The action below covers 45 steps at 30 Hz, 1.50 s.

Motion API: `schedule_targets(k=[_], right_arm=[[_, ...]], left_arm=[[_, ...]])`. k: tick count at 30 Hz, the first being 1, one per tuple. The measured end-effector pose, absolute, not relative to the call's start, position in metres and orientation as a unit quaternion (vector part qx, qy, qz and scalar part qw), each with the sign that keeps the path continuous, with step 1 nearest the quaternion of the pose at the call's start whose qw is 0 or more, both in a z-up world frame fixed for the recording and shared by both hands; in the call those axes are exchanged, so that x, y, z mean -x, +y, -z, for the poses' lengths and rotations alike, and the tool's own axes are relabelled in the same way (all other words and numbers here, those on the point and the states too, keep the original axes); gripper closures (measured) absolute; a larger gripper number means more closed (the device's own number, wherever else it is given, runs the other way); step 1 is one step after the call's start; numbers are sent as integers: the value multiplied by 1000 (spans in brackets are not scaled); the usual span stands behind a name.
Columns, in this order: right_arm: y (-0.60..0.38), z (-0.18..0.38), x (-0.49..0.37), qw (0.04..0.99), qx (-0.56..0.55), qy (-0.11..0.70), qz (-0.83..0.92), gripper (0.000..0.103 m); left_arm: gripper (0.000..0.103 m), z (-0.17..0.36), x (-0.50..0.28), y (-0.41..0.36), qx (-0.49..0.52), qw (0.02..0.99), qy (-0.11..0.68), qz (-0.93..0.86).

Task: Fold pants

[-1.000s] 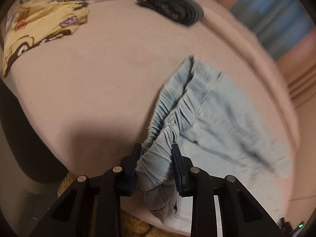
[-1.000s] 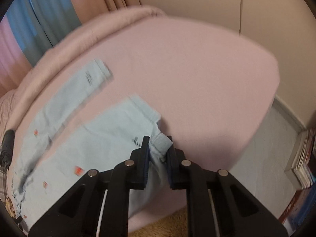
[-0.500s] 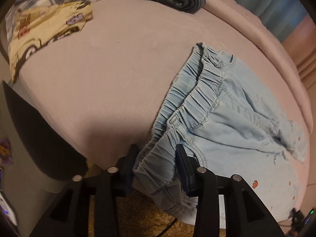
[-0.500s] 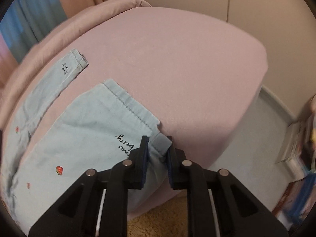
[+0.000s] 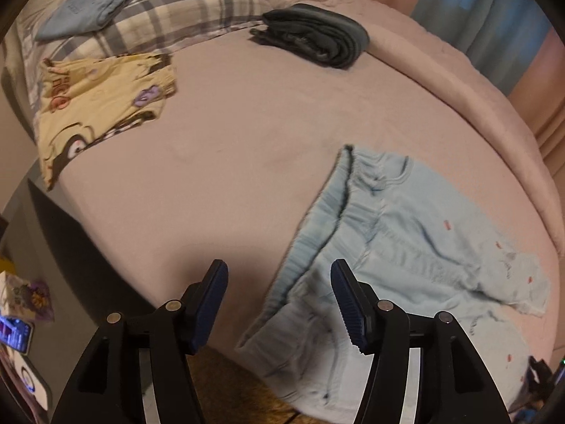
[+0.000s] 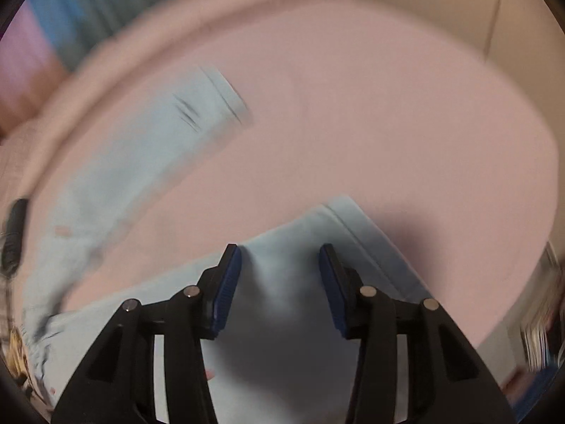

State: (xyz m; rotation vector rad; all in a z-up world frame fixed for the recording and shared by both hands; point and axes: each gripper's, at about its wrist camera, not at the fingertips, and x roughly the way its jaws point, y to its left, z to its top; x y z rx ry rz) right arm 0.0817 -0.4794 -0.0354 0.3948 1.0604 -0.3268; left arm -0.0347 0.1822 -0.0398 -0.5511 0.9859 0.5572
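Pants (image 5: 406,247) are lying loose on the bed (image 5: 247,162), both the left hand-held gripper (image 5: 279,300) and right hand-held gripper (image 6: 280,282) opening, having let go; spreading finished, folding is coming next.

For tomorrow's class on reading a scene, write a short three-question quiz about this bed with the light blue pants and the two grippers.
1. True or false: the left gripper pinches the waistband of the light blue pants.
2. Which lies nearest the plaid pillow? A) yellow cartoon-print garment B) the hem of a pant leg C) a book
3. Fill in: beside the pillow lies a folded ____ grey garment.

Key: 1 false, its jaws are opening and clear of the cloth; the right gripper is opening too. 2 A. 3 dark.
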Motion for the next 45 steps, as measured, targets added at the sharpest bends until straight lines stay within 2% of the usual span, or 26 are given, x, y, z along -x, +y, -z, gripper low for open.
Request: schedule_targets(k=[5,8,9,12,13,14,15,20,23,25,26,27,28,29,31,32,33,34,35,38,40,44,45], right_arm=[[-475,6,-129,846,-198,480,125,53],[-482,12,-171,838,-247,472,115,36],[-486,19,-184,831,-266,474,118,34],[-493,44,-204,808,-318,481,124,37],[-486,47,-208,811,-320,470,139,41],[-483,45,-209,826,-295,453,159,75],[-479,43,-214,830,-275,457,161,94],[-475,-11,-167,865,-276,395,139,95],[-482,-25,-138,870,-268,386,150,94],[-485,-12,-131,861,-246,416,159,93],[-483,1,-141,851,-236,440,164,88],[-487,24,-144,822,-228,492,174,83],[-489,36,-147,804,-231,519,176,83],[-490,32,-146,810,-232,509,176,82],[-490,17,-149,814,-221,506,180,68],[-488,6,-150,819,-215,498,186,50],[-484,-10,-157,831,-208,480,190,37],[-481,-21,-162,837,-206,471,187,33],[-475,-33,-171,844,-205,465,170,30],[-460,-44,-195,844,-228,474,106,30],[-447,-31,-219,829,-228,504,86,31],[-425,35,-263,777,-222,581,95,32],[-428,46,-271,770,-218,591,102,29]], left_arm=[[42,37,5,173,223,820,466,-249],[42,36,-11,168,214,823,467,-244],[42,37,-16,167,214,824,468,-239],[42,39,-29,162,217,827,470,-217],[42,40,-32,162,216,827,473,-214],[42,41,-36,160,214,826,477,-212],[42,43,-40,159,211,825,481,-209],[42,44,-53,157,211,826,485,-194],[42,45,-61,159,225,823,487,-188],[42,48,-67,161,232,821,490,-180],[42,50,-70,163,237,819,492,-178],[42,52,-74,165,242,815,496,-177],[42,53,-77,169,249,811,499,-178],[42,53,-80,172,254,807,502,-180],[42,48,-85,179,267,804,499,-182],[42,46,-88,184,276,803,495,-184],[42,44,-90,187,286,801,492,-187],[42,42,-94,192,299,798,489,-189],[42,42,-99,196,314,793,488,-188],[42,50,-116,202,353,773,498,-171],[42,63,-127,204,376,757,509,-163],[42,78,-141,201,366,748,519,-193],[42,78,-144,200,357,752,515,-205]])
